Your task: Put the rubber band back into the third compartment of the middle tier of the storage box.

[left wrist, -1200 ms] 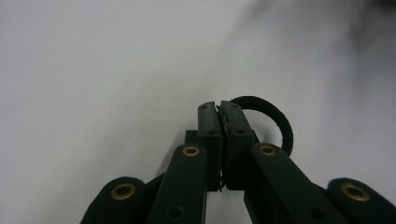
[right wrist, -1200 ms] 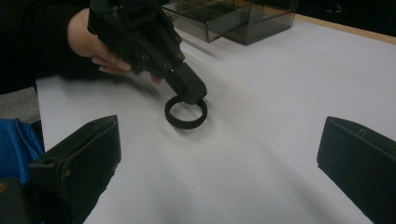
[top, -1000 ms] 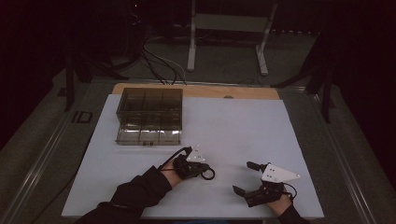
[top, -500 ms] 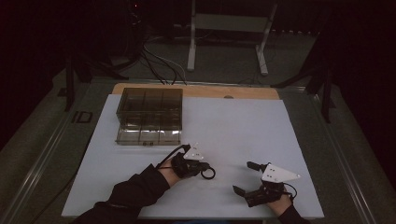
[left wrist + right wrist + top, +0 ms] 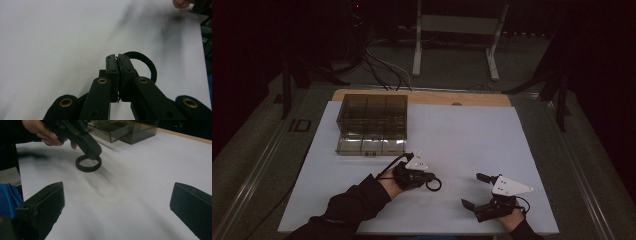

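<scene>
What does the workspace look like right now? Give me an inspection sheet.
Surface: white sheet over a wooden table top, bare in the middle.
Job's things: black ring pinched at its rim by the left tool; smoky compartment box at the sheet's far left.
Clutter: nothing seen.
Grippers: left tool shut on the ring; right tool open, holding nothing, near the sheet's near edge.
Cables: a thin lead loops from the left tool; more cables lie on the floor beyond the table.
Surroundings: dark room, a white stand behind the table.
</scene>
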